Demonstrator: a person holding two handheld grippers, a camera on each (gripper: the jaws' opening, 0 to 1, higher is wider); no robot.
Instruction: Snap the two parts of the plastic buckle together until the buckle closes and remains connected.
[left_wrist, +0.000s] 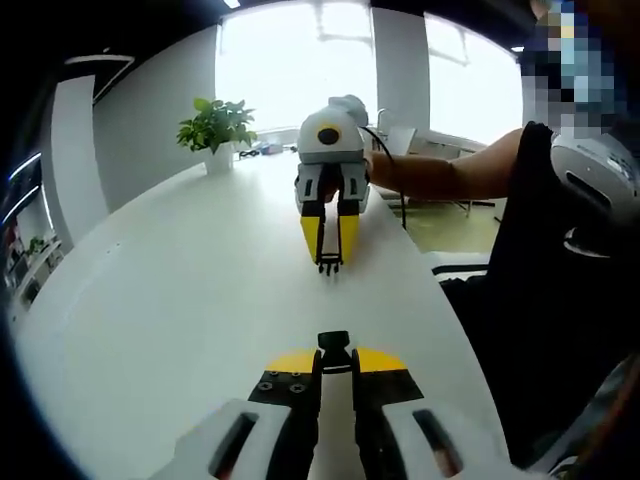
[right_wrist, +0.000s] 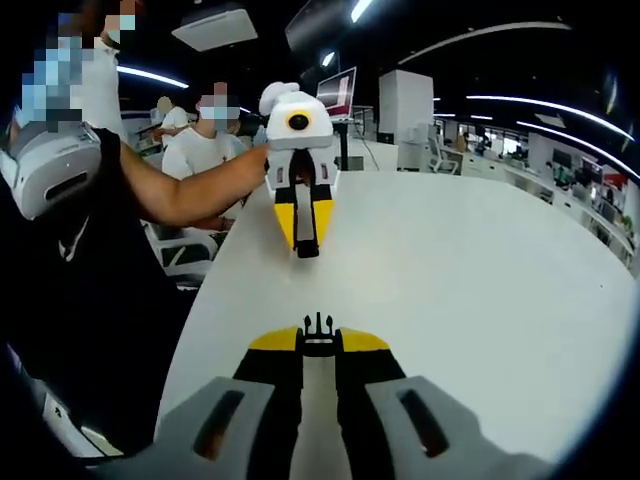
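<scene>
My left gripper (left_wrist: 334, 352) is pinched nearly closed on a black buckle half (left_wrist: 334, 344), socket end poking out past the tips. My right gripper (right_wrist: 318, 336) is likewise clamped on the pronged buckle half (right_wrist: 318, 327). Both face each other above the white table (left_wrist: 180, 290), well apart and roughly lined up. I judge that both halves are grasped and that bringing them together and snapping them remains. No readable writing or brand. A potted plant (left_wrist: 217, 127) sits at the far edge.
</scene>
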